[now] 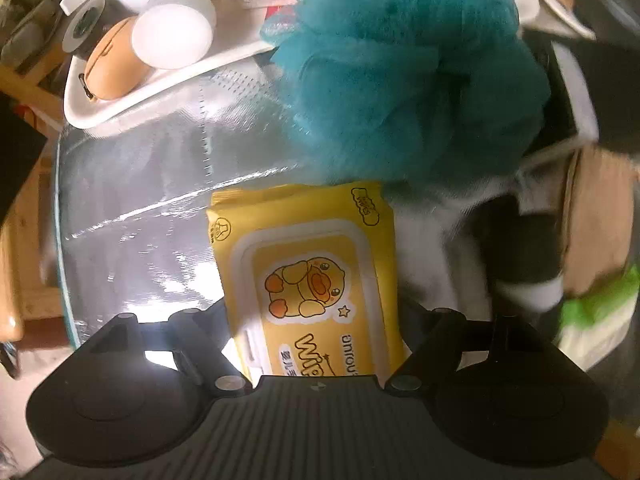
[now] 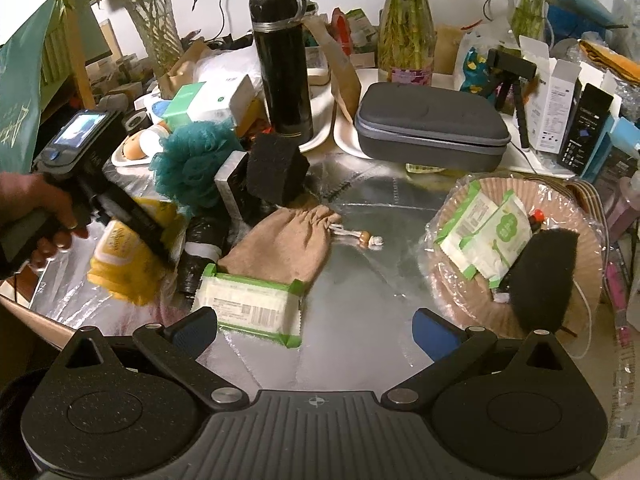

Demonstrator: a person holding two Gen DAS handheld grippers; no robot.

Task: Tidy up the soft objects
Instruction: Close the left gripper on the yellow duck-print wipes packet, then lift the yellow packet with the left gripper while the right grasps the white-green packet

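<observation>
Between the left hand-held gripper's [image 1: 316,340] clamped fingers, the yellow wipes pack [image 1: 308,272] runs lengthwise toward 12 o'clock (right hand-held gripper [image 2: 316,328] spread apart).

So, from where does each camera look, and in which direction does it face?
Left wrist: on the left gripper, facing down along it at the yellow wipes pack it holds; only its fingers show.
Right wrist: on the open right gripper, facing across the cluttered table; its fingers show.
Shared: the pack and the teal bath pouf.

Probably a cluttered home desk; bamboo vases [image 2: 405,36], black flask [image 2: 282,64], product boxes [image 2: 560,104] crowd it.
</observation>
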